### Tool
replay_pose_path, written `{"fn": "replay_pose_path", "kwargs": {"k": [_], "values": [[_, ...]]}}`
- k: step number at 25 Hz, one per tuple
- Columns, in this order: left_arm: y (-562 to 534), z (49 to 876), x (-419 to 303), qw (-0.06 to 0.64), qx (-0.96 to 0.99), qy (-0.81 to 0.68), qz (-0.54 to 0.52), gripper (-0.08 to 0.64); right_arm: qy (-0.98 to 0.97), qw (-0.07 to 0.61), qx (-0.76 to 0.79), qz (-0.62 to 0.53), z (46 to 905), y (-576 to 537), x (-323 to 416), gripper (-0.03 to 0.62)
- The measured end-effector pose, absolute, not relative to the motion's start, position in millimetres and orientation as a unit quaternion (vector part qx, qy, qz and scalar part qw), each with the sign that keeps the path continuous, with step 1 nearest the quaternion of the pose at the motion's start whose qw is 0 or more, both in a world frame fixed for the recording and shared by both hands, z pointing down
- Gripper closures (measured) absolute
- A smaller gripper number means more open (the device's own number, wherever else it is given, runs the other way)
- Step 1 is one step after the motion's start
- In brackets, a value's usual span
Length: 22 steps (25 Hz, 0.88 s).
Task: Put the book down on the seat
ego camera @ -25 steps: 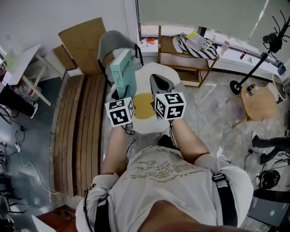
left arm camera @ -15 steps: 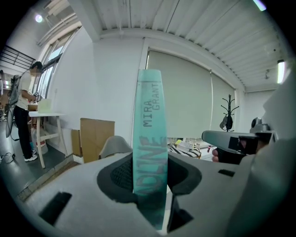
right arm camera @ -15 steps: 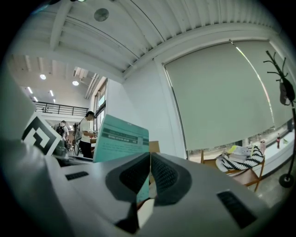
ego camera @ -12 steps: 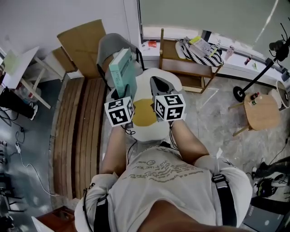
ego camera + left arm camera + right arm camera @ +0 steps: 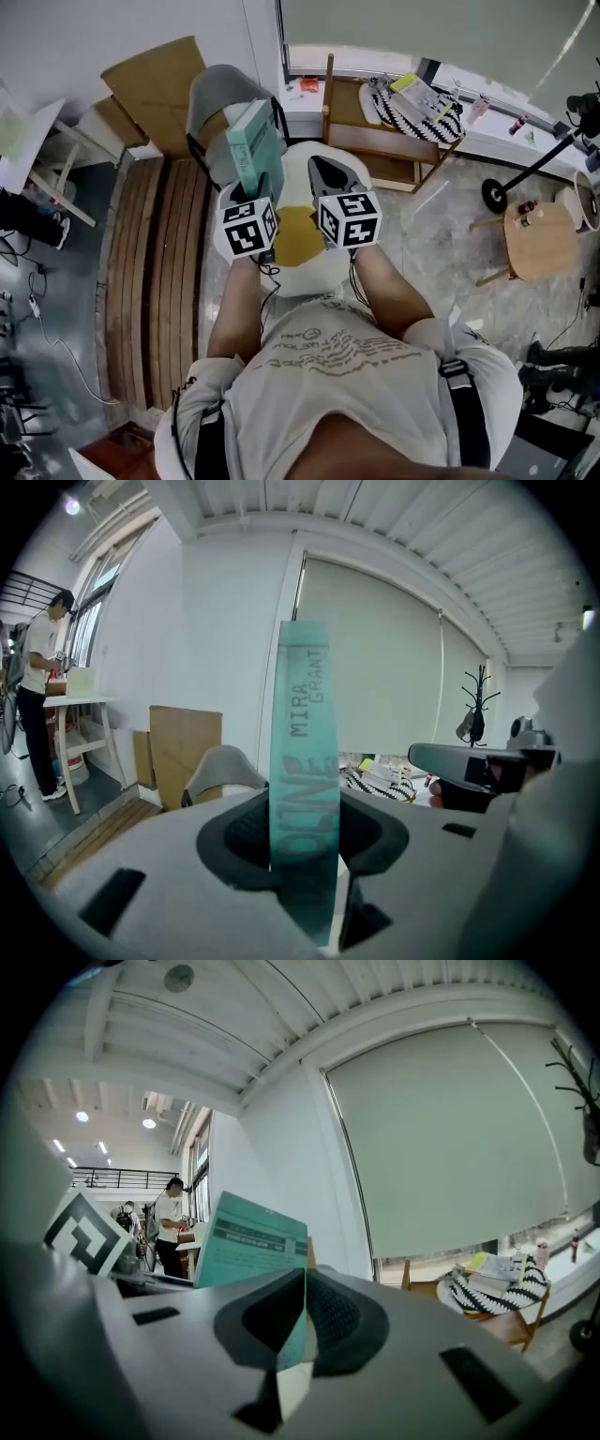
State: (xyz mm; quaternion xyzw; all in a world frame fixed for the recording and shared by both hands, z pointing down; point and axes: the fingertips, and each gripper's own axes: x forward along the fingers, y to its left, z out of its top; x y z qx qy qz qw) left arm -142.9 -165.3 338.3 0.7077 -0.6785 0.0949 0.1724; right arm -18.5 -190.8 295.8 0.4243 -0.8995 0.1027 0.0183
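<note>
A teal book (image 5: 255, 142) stands upright on edge, and my left gripper (image 5: 253, 184) is shut on its lower part. In the left gripper view its spine (image 5: 305, 752) rises between the pads, with the left gripper (image 5: 305, 834) clamped on both sides. My right gripper (image 5: 330, 176) floats just right of the book, shut with nothing in it; the right gripper (image 5: 305, 1309) shows its pads meeting, and the book's cover (image 5: 248, 1241) lies to its left. Below both grippers is a white round seat (image 5: 309, 272) with a yellow centre (image 5: 298, 234).
A grey chair (image 5: 217, 94) stands just beyond the book, with cardboard (image 5: 155, 80) behind it. A slatted wooden bench (image 5: 155, 281) runs along the left. A wooden rack (image 5: 375, 141) with striped cloth sits at the back right, a round wooden stool (image 5: 539, 239) further right. A person (image 5: 42, 705) stands far left.
Both grippers have travelled together with the person across the room, the book still held upright. The bench, grey chair and wooden stool have shifted in the head view.
</note>
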Motion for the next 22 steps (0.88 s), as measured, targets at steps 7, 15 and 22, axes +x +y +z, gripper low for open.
{"fn": "replay_pose_path", "kwargs": {"k": [7,15,22], "values": [[-213.3,342.1,-129.9,0.175,0.697,-0.687,0.105,0.400,-0.905,0.017,0.410,0.111,300.7,-241.6,-7.4,0.563],[-237.2,362.0,-119.4,0.186,0.682,-0.697,0.117,0.400,-0.910,0.021,0.395,0.122,314.2,-277.9,-1.6,0.563],[-246.7,373.2,-126.7,0.192,0.685,-0.691,0.129,0.400,-0.908,0.028,0.397,0.130,325.4,-284.1,-10.8,0.563]]}}
